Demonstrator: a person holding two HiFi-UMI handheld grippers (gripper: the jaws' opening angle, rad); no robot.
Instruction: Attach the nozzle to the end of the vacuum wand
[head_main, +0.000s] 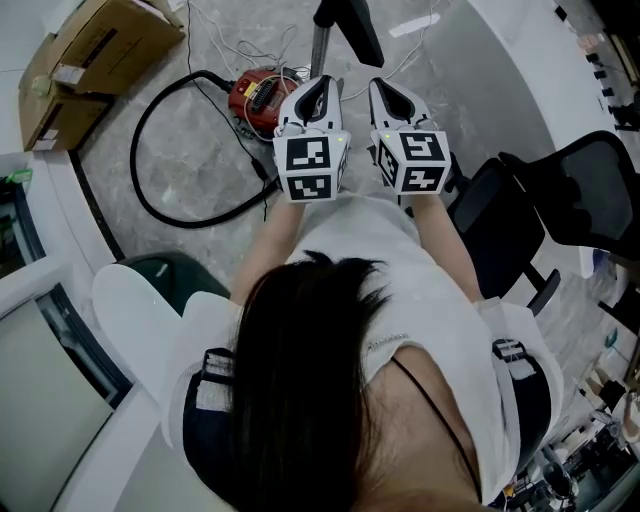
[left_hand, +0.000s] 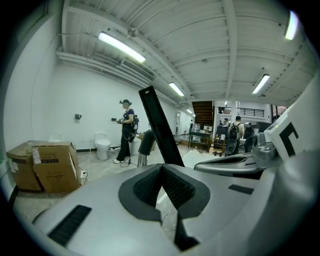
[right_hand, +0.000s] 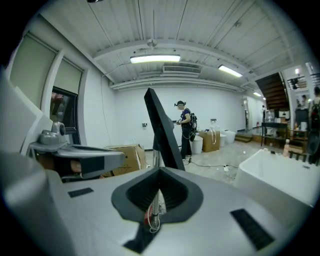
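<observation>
- Person's dark hair (head_main: 300, 380) fills the near part of the head view. Both arms are stretched forward over the floor (head_main: 180, 170).
- Left gripper (head_main: 320, 85): claw closed, pads meeting, nothing between them. It is held near level and aimed at the wand, probably lining up rather than grabbing.
- Right gripper (head_main: 385, 88): also closed and empty, just beside the left one. The pair sit side by side, which looks like a ready pose for a two-handed job.
- Wand (head_main: 320, 50): a chrome tube standing upright on the floor just past the gripper tips, between their lines of aim. Upright puts its top end within reach of both claws.
- Black piece (head_main: 355, 25): a long slanted slab on top of the wand. I'd guess it's the nozzle, but I can't tell whether it's seated or only resting there.
- Red vacuum body (head_main: 262, 95) sits on the floor beside the wand's foot, with its black hose (head_main: 150, 130) looping out to the left. There's enough slack that the wand shouldn't get tugged.
- Cardboard boxes (head_main: 90, 60) are at the far-left edge of the floor and the office chair (head_main: 560, 210) is at the right. Both are well clear of the work.
- Next: both claws have to open before anything can be gripped.
</observation>
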